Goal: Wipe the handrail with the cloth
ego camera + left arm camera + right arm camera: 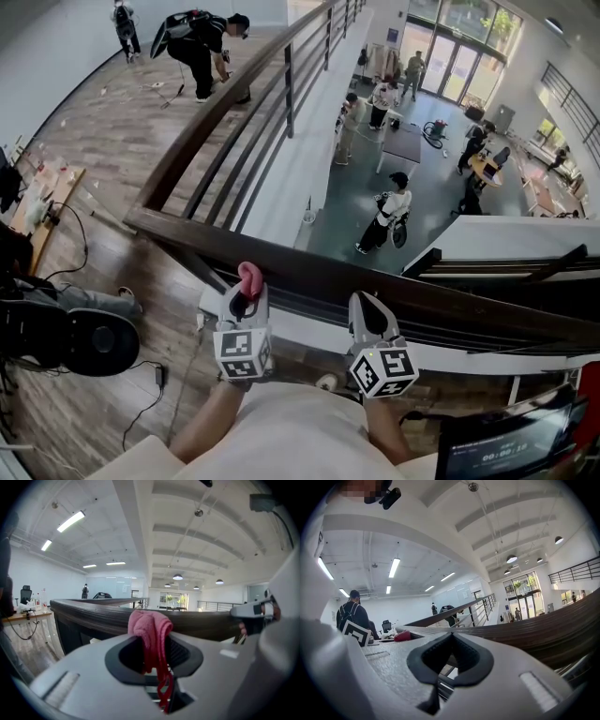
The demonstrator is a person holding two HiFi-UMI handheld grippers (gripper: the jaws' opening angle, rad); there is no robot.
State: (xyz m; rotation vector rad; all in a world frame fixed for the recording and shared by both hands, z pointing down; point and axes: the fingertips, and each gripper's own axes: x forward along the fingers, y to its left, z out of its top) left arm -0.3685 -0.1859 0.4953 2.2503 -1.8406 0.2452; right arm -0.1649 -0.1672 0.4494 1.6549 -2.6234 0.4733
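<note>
Head view looks steeply down on the dark wooden handrail (441,302), which runs across in front of me. My left tongs (246,292) are held just on my side of it, clamped on the pink cloth (249,276). A bunched wad sticks up past the tips, right at the rail's near edge, though I cannot tell whether it touches the wood. In the left gripper view the cloth fills the gap between the jaws and a thin strand hangs down toward the body of the tongs, with the rail running level just behind. My right tongs (368,302) sit beside the left, also near the rail. The right gripper view shows their jaws closed together with nothing between them. Beyond the rail several people stand on the lower floor — and on my level, far along the railing, a person (202,42) bends over the wood floor.
</note>
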